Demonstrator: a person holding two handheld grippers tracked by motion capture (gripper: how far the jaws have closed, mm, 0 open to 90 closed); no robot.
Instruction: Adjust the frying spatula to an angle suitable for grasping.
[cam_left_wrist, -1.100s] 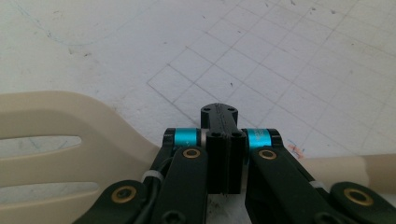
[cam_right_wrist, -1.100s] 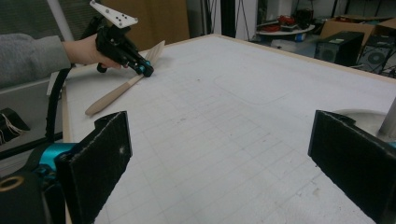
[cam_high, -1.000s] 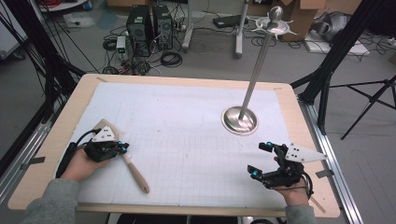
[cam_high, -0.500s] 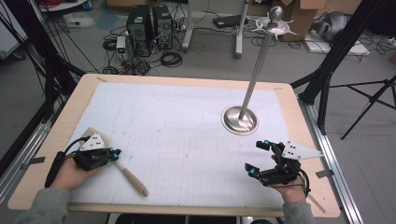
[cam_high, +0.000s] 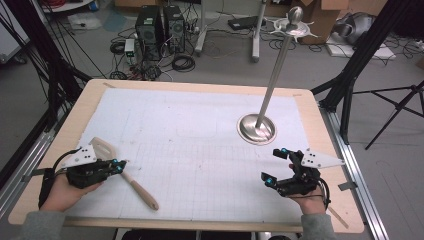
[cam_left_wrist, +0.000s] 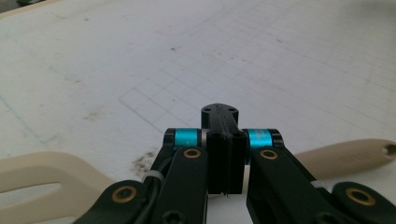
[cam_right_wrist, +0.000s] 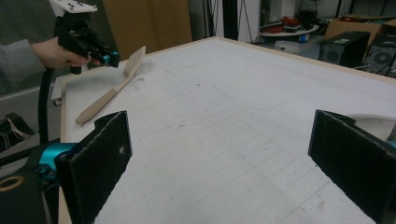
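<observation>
High view: wooden counter topped with a white gridded mat. Left hand-held gripper sits at the near-left, directly over a beige slotted spatula. The spatula's blade pokes out behind the gripper's grey plate and its handle runs toward the near edge. Whether the jaws touch it, cannot tell from here. Right hand-held gripper is at the near-right, jaws spread apart, nothing between them. A steel pole on a round base stands on the mat just beyond the right gripper.

Left gripper view: left hand-held gripper has its jaws pressed together, nothing clamped. Spatula lies flat beneath it, with the handle out to the right and the slotted blade to the left.

Right gripper view: right hand-held gripper has its pads wide apart over bare mat. Far across the counter, the left gripper hovers by the spatula blade, apparently just above it.
</observation>
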